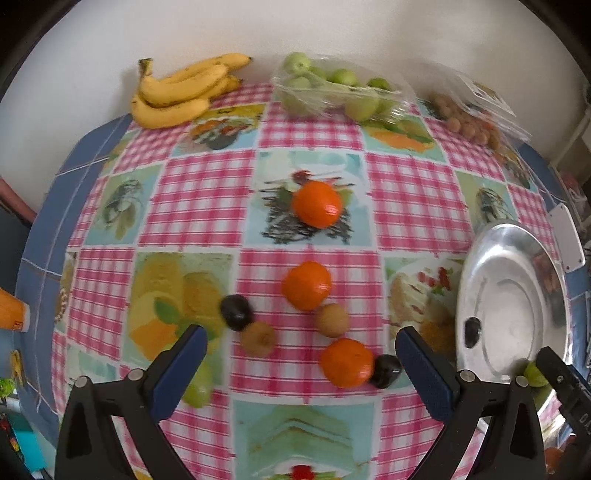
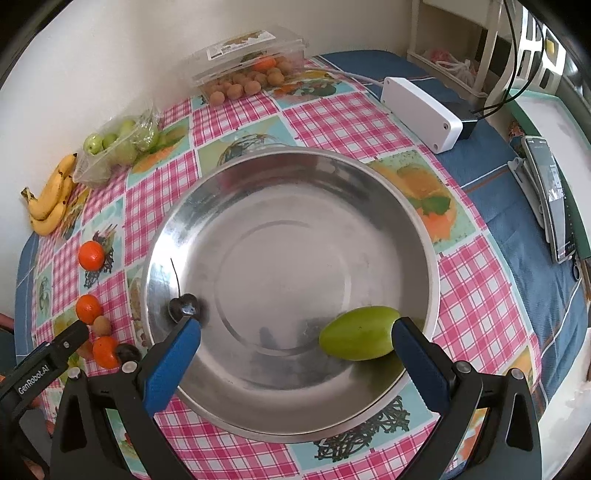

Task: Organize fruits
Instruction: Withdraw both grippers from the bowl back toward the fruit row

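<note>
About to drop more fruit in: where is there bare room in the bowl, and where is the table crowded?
The metal bowl is bare across its middle and far side, between the cherry at its left wall and the green fruit at its near right. It is crowded left of the bowl, where oranges, kiwis and dark fruits cluster.

1. A home, most likely a dining corner: a table [image 1: 44, 236] stands against a plain white wall [image 1: 332, 26].
2. It wears a household oilcloth [image 1: 207, 195] of pink gingham and printed food pictures over a blue cover.
3. Shop-bought fruit sits along the wall: bananas [image 1: 177, 92], a wrapped tray of green fruit [image 1: 332, 88], and a clear clamshell box [image 2: 247, 59] of small brown fruit.
4. A steel bowl [image 2: 369, 177] rests on the cloth.
5. Domestic clutter at the edge: a white plastic box [image 2: 421, 112] with cables, a phone [image 2: 552, 199], and a cream shelf unit [image 2: 454, 48] holding a bag.
</note>
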`<state>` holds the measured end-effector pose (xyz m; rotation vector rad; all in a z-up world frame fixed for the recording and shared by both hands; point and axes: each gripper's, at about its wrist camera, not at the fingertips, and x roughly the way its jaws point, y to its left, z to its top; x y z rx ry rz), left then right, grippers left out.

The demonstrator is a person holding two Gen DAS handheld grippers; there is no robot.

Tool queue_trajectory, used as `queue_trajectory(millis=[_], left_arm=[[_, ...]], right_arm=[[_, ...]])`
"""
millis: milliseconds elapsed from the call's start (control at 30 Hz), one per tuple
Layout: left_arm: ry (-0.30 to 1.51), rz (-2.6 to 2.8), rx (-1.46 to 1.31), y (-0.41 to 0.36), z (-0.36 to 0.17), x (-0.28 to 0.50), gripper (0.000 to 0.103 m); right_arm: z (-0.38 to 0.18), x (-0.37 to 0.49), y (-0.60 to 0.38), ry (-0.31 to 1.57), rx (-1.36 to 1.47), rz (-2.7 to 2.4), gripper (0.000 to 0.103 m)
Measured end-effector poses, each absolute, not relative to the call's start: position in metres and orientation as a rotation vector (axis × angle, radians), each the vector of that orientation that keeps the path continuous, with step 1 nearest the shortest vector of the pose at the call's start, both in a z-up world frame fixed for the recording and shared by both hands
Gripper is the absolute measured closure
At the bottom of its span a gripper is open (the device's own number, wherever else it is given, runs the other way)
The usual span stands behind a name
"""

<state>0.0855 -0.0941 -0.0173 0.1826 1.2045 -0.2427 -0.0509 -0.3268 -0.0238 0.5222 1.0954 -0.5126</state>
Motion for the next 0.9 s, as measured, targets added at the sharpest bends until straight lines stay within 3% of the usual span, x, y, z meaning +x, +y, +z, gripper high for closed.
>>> queue_trajectory(millis=[600, 900], left_arm=[[1.151, 0.004, -0.035, 0.039, -0.001, 0.103, 0.000], [1.221, 0.030, -0.100, 0.054, -0.017, 0.101, 0.000]], right_arm=[[-0.006, -0.013, -0.256, 1.040, 0.462, -0.317, 0.000], [-0.007, 0.010, -0.197, 1.051, 0.398, -0.139, 0.000]])
